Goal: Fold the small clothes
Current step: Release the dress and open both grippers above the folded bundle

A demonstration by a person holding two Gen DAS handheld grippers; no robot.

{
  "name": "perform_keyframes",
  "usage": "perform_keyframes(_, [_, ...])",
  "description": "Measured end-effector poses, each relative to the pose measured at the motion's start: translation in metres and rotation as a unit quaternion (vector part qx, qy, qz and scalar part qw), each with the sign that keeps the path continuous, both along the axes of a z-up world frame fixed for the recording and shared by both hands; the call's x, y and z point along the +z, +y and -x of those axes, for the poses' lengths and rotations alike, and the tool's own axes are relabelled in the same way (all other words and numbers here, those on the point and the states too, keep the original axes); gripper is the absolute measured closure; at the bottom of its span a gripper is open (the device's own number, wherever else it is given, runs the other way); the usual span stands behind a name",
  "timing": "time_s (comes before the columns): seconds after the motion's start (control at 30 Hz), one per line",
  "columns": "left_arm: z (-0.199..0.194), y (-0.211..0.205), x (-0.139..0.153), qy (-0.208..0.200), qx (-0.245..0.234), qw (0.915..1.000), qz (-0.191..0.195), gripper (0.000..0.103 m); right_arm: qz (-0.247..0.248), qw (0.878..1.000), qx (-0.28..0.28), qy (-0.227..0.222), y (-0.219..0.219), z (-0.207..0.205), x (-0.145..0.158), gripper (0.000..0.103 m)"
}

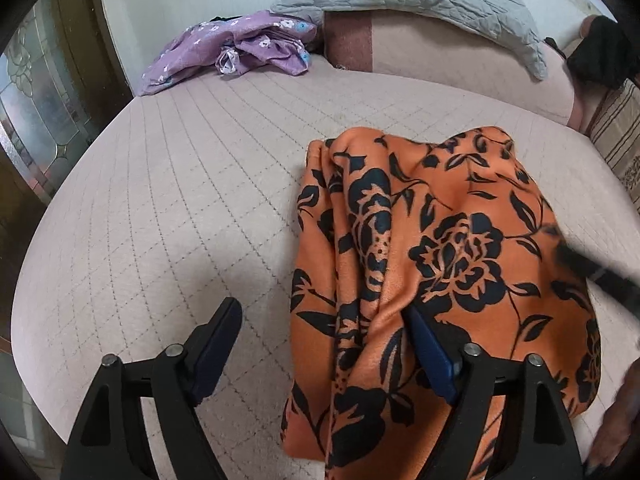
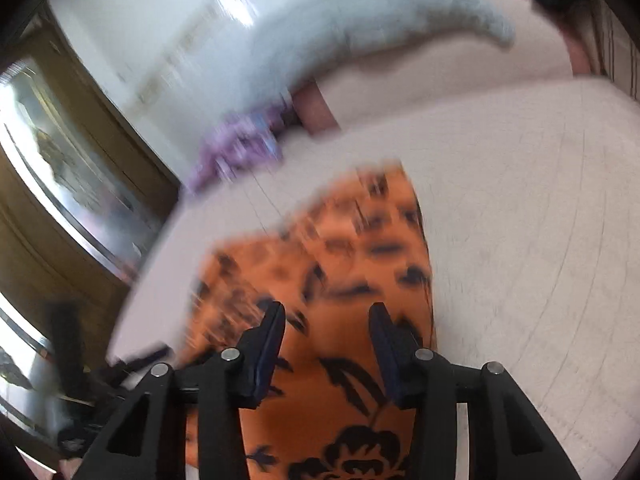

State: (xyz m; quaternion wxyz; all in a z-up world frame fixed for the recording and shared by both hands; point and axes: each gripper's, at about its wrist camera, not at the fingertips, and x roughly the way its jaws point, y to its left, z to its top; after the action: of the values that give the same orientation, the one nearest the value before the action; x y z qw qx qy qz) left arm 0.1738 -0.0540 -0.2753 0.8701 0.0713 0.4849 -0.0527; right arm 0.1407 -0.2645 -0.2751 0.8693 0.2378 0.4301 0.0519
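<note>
Here the quilted pink mattress (image 1: 160, 200) spreads ahead of the wide-open left gripper (image 1: 320, 336); only its view shows the purple floral garment (image 1: 236, 48) sharply. The right gripper (image 2: 328, 344) stands parted, pinching nothing, above the orange floral garment (image 2: 332, 280).

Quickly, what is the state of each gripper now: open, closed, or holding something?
Left gripper: open wide, the orange floral garment lies between its fingers, not pinched.
Right gripper: open above the same garment, holding nothing.

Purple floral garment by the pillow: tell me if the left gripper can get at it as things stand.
Probably yes: the left gripper is open, and bare bedspread lies between it and the purple floral garment. The orange cloth touches one finger.
</note>
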Motion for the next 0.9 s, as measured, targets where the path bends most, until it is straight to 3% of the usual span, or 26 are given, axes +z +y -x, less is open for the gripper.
perform_keyframes(0.17, [0.002,0.007,0.001,0.0,0.011,0.9999,0.009,0.013,0.015,1.0,0.002,-0.009,0.003,0.006,0.001,0.062])
perform_keyframes(0.27, [0.008,0.007,0.006,-0.006,0.014,0.9999,0.004,0.013,-0.001,1.0,0.001,-0.029,0.0,0.016,0.01,0.061])
perform_keyframes(0.47, [0.021,0.009,0.011,-0.015,0.011,0.9998,-0.005,0.013,0.017,0.997,0.029,-0.076,0.01,0.042,0.034,0.059])
perform_keyframes(0.63, [0.019,0.01,0.005,-0.014,0.007,0.9999,-0.007,0.013,0.051,0.997,0.054,-0.02,0.025,0.037,0.007,0.062])
perform_keyframes(0.9, [0.013,0.015,0.002,-0.008,0.013,0.9999,0.003,0.01,0.047,0.997,0.056,-0.031,0.026,0.034,0.005,0.061])
